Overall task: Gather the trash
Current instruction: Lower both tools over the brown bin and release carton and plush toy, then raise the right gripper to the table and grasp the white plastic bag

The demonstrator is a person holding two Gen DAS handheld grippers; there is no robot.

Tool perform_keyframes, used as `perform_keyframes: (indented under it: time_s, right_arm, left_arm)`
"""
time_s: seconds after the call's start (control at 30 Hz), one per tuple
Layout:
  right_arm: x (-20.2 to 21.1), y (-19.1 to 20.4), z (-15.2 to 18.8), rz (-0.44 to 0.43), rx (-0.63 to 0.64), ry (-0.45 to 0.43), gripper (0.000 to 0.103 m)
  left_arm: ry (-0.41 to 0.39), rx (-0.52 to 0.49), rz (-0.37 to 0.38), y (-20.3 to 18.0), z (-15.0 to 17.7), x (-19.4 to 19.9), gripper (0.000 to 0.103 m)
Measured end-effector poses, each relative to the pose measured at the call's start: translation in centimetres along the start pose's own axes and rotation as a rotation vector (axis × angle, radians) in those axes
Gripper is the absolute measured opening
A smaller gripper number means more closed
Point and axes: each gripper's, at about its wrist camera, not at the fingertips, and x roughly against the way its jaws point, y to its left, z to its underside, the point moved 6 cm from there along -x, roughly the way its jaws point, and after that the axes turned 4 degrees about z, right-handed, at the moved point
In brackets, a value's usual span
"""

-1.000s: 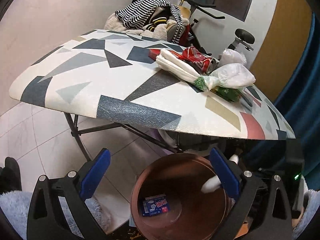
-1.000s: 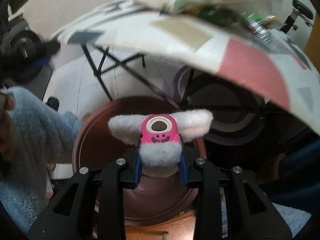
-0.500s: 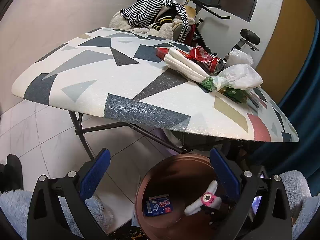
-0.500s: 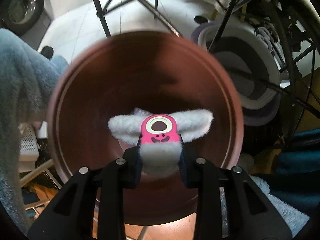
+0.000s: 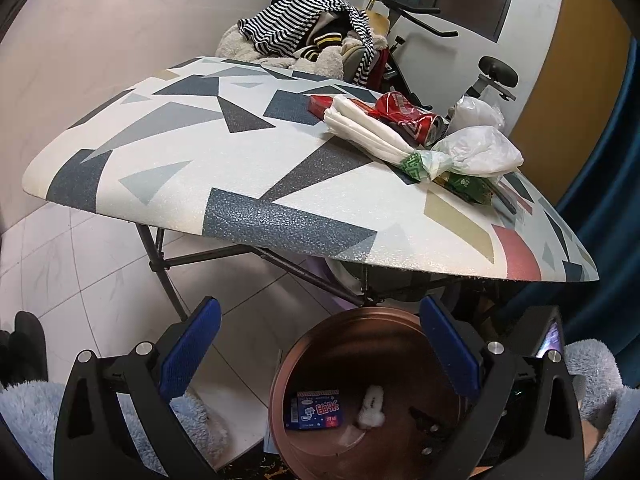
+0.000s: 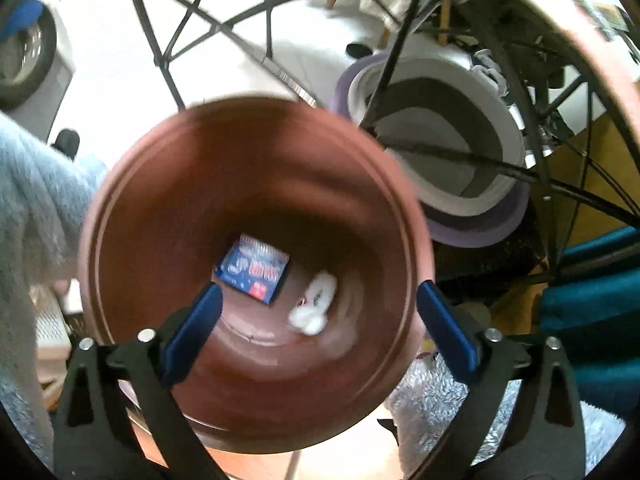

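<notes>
A brown round bin [image 5: 352, 320] stands on the floor under the patterned table [image 5: 192, 152]. Inside it lie a blue packet [image 5: 316, 410] and a white fluffy toy [image 5: 372, 406]; both also show in the right wrist view, the packet [image 6: 254, 270] and the toy [image 6: 316, 304]. My right gripper [image 6: 318, 330] is open and empty above the bin [image 6: 224, 152]. My left gripper [image 5: 320, 352] is open and empty, held over the bin's near rim. On the table lie white folded bags [image 5: 368, 132], a red crushed can [image 5: 404, 114], a clear plastic bag [image 5: 480, 152] and green wrappers [image 5: 464, 186].
Black table legs [image 5: 160, 264] cross beside the bin. A grey and purple basin [image 6: 444, 152] sits on the floor behind the bin. Clothes [image 5: 304, 36] and an exercise bike [image 5: 492, 72] stand beyond the table. A blue curtain [image 5: 600, 184] hangs at right.
My right gripper has opened and let go of the fluffy pink-and-white toy, which now lies in the bottom of the bin. The left gripper has barely moved.
</notes>
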Motion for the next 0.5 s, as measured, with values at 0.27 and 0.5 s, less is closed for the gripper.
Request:
perform_keyframes:
  time_s: [0.27,0.5]
  right_arm:
    - [5.3,-3.9,-1.2,-0.006,-0.175,-0.186,0.097]
    - [9.8,-7.4,-1.8,0.007,-0.335,-0.340,0.097]
  left_arm:
    - [-0.026,-0.006,-0.012,-0.1,-0.3,0.5,0.097]
    - [-0.051,-0.061,-0.023,-1.3,-0.5,0.9,0.097]
